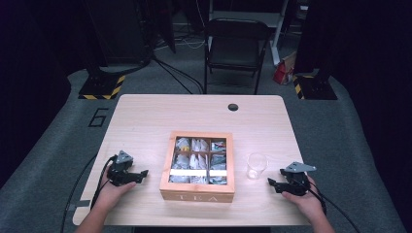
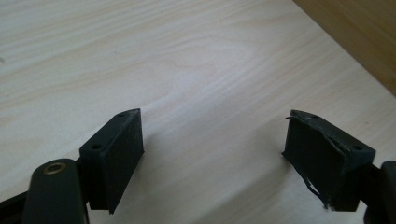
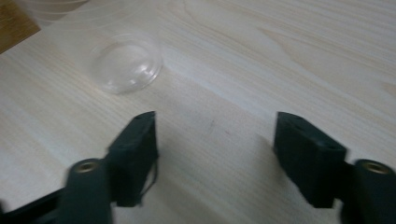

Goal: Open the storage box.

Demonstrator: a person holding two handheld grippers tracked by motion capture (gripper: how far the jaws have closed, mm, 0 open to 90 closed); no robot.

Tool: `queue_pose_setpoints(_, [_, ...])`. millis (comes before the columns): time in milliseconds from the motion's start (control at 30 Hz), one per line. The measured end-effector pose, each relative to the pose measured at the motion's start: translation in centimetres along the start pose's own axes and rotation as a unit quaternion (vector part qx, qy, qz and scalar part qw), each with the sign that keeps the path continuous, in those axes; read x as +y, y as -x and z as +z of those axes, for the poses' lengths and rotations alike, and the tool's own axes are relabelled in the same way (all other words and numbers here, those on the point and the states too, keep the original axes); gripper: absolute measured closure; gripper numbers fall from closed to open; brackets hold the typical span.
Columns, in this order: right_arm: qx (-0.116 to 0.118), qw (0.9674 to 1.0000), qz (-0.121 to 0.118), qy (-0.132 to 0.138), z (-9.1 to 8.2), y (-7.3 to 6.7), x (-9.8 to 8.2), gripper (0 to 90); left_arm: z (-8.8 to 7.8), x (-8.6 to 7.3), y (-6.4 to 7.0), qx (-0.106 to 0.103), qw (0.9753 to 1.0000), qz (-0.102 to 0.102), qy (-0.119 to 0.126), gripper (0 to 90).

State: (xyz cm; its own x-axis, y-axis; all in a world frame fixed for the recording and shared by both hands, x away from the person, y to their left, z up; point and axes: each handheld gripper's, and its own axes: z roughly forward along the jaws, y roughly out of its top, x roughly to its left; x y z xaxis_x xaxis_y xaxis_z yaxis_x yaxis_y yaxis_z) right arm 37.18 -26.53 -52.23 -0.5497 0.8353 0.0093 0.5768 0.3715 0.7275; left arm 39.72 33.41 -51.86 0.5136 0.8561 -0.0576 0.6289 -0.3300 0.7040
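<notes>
A light wooden bench (image 1: 145,116) fills the middle of the high view, and on it, just below the centre of the frame, sits a wooden tea box (image 1: 197,167) with a clear window lid. Through the lid six compartments show, each packed with tea bags (image 1: 199,145); the front wall carries the letters TEA. Just to the right of the box, apart from it, stands a clear plastic cup (image 1: 256,165), upright and see-through.

The left gripper (image 1: 139,174) rests on the bench at the lower left of the high view, held in the person's left hand (image 1: 111,190), its jaws pointing right toward the box and well short of it. In the left gripper view the two black jaws stand spread with bare wood between them, and a corner of the box side (image 2: 359,37) shows at the upper right of the frame.

The right gripper (image 1: 274,183) lies at the lower right of the high view in the person's right hand (image 1: 305,198), pointing left, near the cup but not touching it. In the right gripper view its jaws are spread apart over bare bench, nothing between them, and the cup's round base (image 3: 127,64) shows in the upper left of the frame.

At the top of the high view a dark folding chair (image 1: 237,48) stands on the grey floor behind the bench.
</notes>
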Motion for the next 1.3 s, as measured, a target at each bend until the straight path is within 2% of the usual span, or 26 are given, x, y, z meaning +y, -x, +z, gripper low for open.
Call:
queue_pose_setpoints(67, [-0.004, 0.9999, 0.012, -0.009, -0.4, -0.3, 0.0, 39.5, -0.7, 0.2, 0.3, -0.018, 0.9998, -0.006, 0.004, 29.3])
queue_pose_setpoints(133, [-0.007, 0.9995, 0.031, -0.007, -1.0, -0.7, 0.2, 40.4, -1.3, 0.4, 0.7, -0.017, 0.9998, -0.002, 0.007, 30.3])
queue_pose_setpoints(167, [-0.001, 0.9992, 0.039, -0.002, -1.4, -0.8, 0.3, 42.2, -1.7, 0.7, 0.8, -0.017, 0.9999, 0.002, 0.002, 31.2])
queue_pose_setpoints(200, [0.008, 0.9987, 0.05, 0.002, -1.8, -1.0, 0.6, 43.0, -2.0, 0.9, 1.1, -0.022, 0.9997, -0.007, 0.01, 32.5])
queue_pose_setpoints(267, [0.006, 0.9991, 0.043, -0.004, -2.3, -1.4, 0.9, 45.6, -2.5, 1.4, 1.4, -0.032, 0.9993, -0.011, 0.015, 32.7])
queue_pose_setpoints(333, [0.008, 0.9988, 0.048, -0.005, -2.7, -1.6, 1.3, 46.2, -2.9, 1.8, 1.8, -0.039, 0.9988, -0.019, 0.021, 34.2])
queue_pose_setpoints(433, [0.007, 0.9985, 0.054, -0.001, -3.5, -1.9, 1.8, 46.5, -3.5, 2.2, 2.4, -0.041, 0.9988, -0.012, 0.023, 35.9])
queue_pose_setpoints(567, [-0.001, 0.9989, 0.047, 0.006, -4.5, -2.7, 1.7, 48.1, -4.4, 2.4, 3.4, -0.049, 0.9981, -0.006, 0.036, 35.9])
queue_pose_setpoints(700, [0.014, 0.9982, 0.048, 0.031, -5.7, -3.8, 1.9, 52.0, -5.4, 2.4, 4.4, -0.048, 0.9978, 0.007, 0.046, 36.5])
queue_pose_setpoints(767, [0.018, 0.9981, 0.034, 0.048, -6.1, -4.6, 2.2, 52.3, -5.9, 2.2, 5.0, -0.061, 0.9967, 0.006, 0.052, 39.7])
queue_pose_setpoints(800, [0.024, 0.9977, 0.029, 0.056, -6.4, -5.4, 2.4, 52.5, -6.1, 2.2, 5.2, -0.064, 0.9964, 0.009, 0.055, 42.0])
queue_pose_setpoints(833, [0.025, 0.9977, 0.024, 0.058, -6.4, -5.7, 2.4, 52.6, -6.2, 2.2, 5.4, -0.064, 0.9964, 0.016, 0.053, 42.8])
queue_pose_setpoints(933, [0.031, 0.9976, 0.013, 0.06, -6.5, -6.5, 2.6, 52.6, -6.4, 2.1, 6.0, -0.064, 0.9964, 0.029, 0.047, 42.9])
queue_pose_setpoints(1100, [0.039, 0.9971, -0.01, 0.065, -6.3, -7.8, 2.4, 53.8, -6.5, 1.5, 6.3, -0.065, 0.9963, 0.032, 0.047, 44.3])
queue_pose_setpoints(1200, [0.047, 0.9972, -0.028, 0.052, -5.8, -8.4, 2.3, 53.9, -6.5, 1.0, 6.4, -0.067, 0.9959, 0.033, 0.05, 44.3])
queue_pose_setpoints(1300, [0.054, 0.9968, -0.035, 0.048, -5.7, -8.9, 2.5, 52.6, -6.7, 0.7, 6.7, -0.068, 0.9961, 0.037, 0.043, 44.3])
